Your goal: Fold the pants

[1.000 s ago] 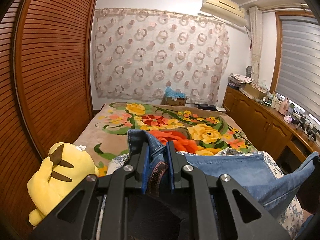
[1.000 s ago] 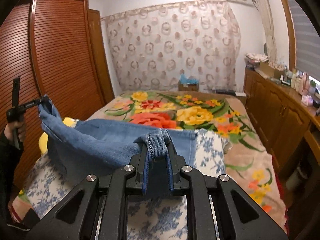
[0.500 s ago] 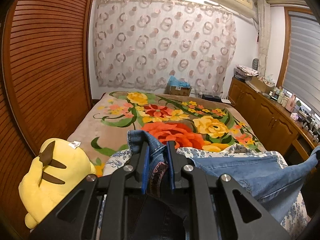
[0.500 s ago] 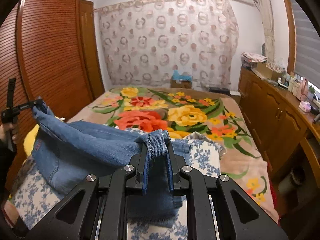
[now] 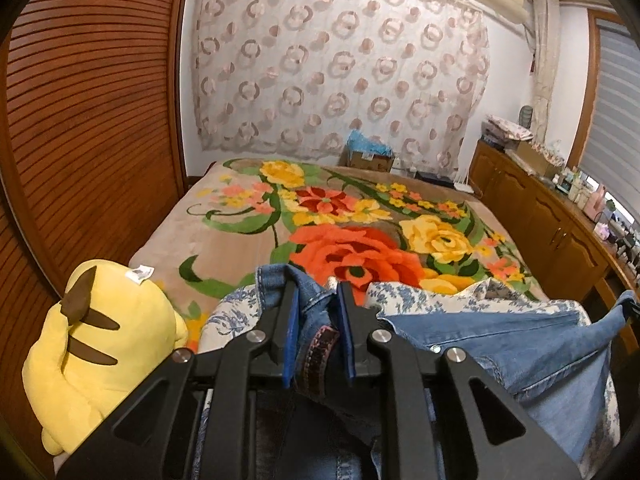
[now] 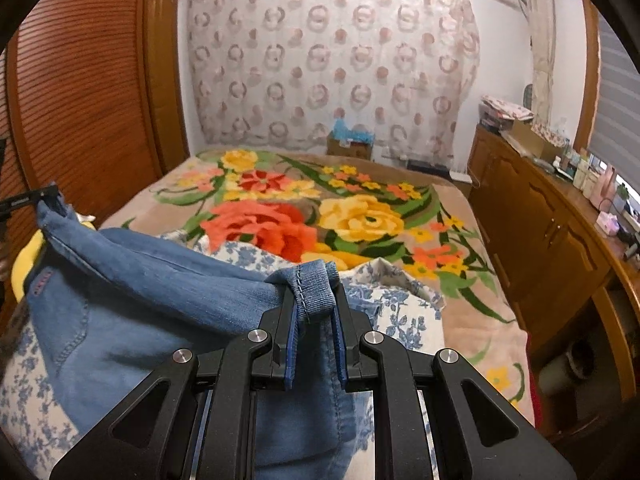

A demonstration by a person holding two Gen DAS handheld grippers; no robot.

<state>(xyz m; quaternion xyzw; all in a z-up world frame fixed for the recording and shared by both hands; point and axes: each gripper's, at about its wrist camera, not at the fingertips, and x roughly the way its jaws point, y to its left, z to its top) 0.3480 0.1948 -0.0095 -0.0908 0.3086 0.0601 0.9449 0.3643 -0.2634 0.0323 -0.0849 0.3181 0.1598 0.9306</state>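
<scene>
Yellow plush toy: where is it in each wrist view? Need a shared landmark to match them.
Left wrist: the yellow plush toy fills the lower left, beside the wooden wardrobe, left of the jeans in the left gripper.
Right wrist: only a yellow sliver shows at the far left edge, behind the jeans.
Shared landmark: the big orange rose on the blanket.

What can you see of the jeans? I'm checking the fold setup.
The jeans are mid-blue denim with pale stitching, held up and stretched between both claws above a blue-floral sheet. The right claw pinches a rolled, stitched hem; the left claw pinches a bunched part with a dark patch. The cloth sags between them, its lower part draping onto the sheet.
</scene>
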